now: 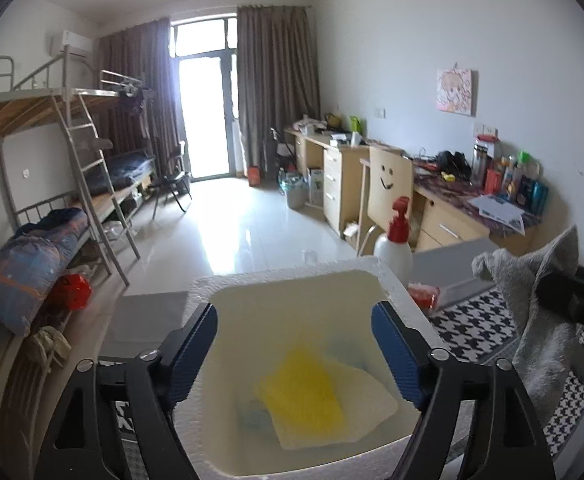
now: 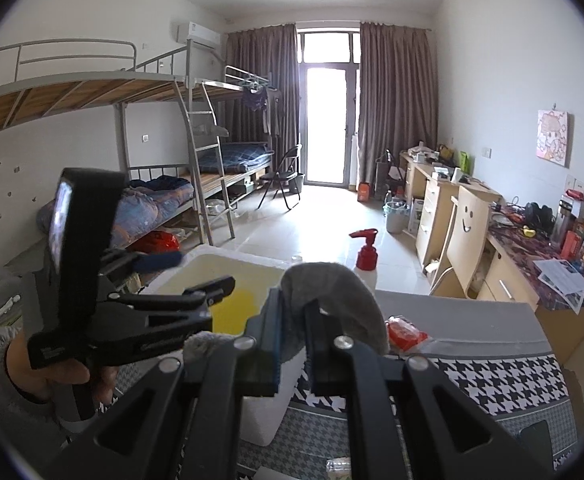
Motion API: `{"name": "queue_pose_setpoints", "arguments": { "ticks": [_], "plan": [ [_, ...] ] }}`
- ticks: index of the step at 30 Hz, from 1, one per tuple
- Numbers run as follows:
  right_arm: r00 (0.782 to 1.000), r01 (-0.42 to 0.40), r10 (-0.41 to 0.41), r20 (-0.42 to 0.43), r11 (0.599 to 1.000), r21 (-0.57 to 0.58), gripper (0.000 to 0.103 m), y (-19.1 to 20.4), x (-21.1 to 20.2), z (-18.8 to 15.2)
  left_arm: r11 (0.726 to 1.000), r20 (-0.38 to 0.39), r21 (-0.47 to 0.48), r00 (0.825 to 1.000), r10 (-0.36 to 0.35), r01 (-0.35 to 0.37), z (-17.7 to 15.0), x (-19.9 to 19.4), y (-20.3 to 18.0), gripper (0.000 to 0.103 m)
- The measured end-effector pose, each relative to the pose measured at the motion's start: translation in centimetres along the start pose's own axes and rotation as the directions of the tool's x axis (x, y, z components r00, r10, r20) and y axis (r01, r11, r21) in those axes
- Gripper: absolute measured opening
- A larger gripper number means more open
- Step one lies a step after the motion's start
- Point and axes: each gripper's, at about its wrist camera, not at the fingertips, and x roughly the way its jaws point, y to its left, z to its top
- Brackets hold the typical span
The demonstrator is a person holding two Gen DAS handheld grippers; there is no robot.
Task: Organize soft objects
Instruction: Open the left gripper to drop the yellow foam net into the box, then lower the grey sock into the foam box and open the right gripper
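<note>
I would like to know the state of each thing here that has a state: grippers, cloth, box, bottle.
left gripper: open, empty, above the box
right gripper: shut on the grey cloth
grey cloth: pinched, lifted, draping over the fingers
white foam box: open, no lid on it, yellow item inside
spray bottle: upright, red pump cap on

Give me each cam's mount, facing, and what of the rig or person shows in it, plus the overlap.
Left wrist: on the left claw, open, angled down into the white foam box holding a yellow cloth; its blue pads frame the view.
Right wrist: on the right claw, shut on the grey towel, facing the room; left claw and hand show at left.
Shared: box, towel, red-capped bottle, houndstooth cloth, room.
</note>
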Motion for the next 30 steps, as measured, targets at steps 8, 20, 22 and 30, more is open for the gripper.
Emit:
{"name": "queue_pose_setpoints", "arguments": {
  "ticks": [8,20,22,30],
  "plan": [
    [1.000,-0.018,0.018,0.007,1.000,-0.006,0.013,0.1,0.4,0.3,0.999,0.053,-0.009,0.998,0.042,-0.041,0.2,-1.8,1.1,0.099],
    [0.998,-0.064,0.064,0.005,0.998,-0.025,0.013,0.9,1.4,0.9,0.995,0.094,-0.043,0.991,0.098,-0.094,-0.1,-4.3,2.7,0.102],
    [0.997,-0.072,0.072,0.005,0.997,-0.028,0.013,1.1,1.6,1.0,0.993,0.104,-0.044,0.988,0.111,-0.107,-0.2,-4.7,3.0,0.102],
    [0.995,-0.100,0.099,-0.013,0.995,-0.031,0.013,1.9,2.5,1.3,0.993,0.083,-0.065,0.991,0.107,-0.102,-1.2,-5.1,4.2,0.102]
  ]
}}
